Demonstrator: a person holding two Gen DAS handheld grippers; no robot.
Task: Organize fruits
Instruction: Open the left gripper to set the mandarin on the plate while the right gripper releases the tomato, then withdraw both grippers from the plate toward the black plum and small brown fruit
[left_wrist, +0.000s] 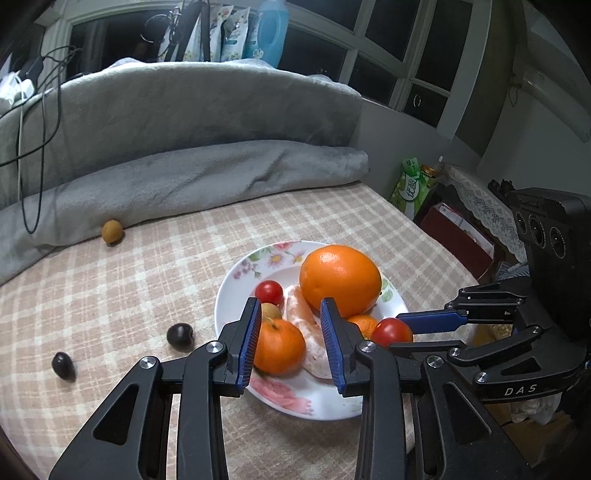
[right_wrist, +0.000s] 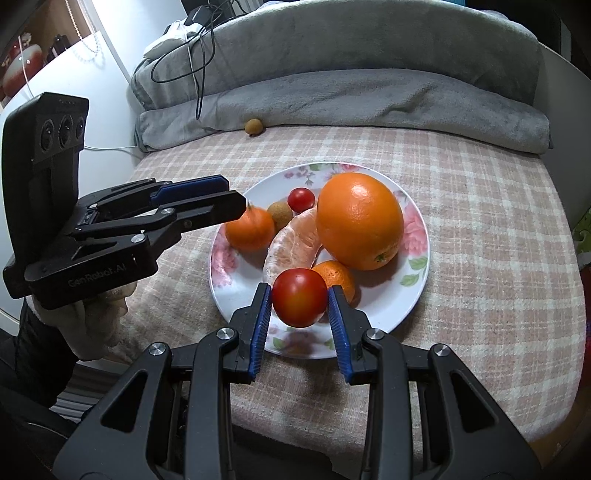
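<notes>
Tomato (right_wrist: 300, 297) pinched in my right gripper (right_wrist: 299, 308) over the plate (right_wrist: 417, 284); left gripper (left_wrist: 290, 341) empty, slightly apart. Next, lower gently, release.

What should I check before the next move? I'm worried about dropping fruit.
1. Right gripper grip on tomato: pads press both sides, ok.
2. Tomato over plate: ok.
3. Bare landing spot on plate: ok.
4. Left gripper clear of right gripper: open near mandarin, ok.
5. All fruit on plate: not ok; dark fruits and brown fruit lie on the cloth.
</notes>
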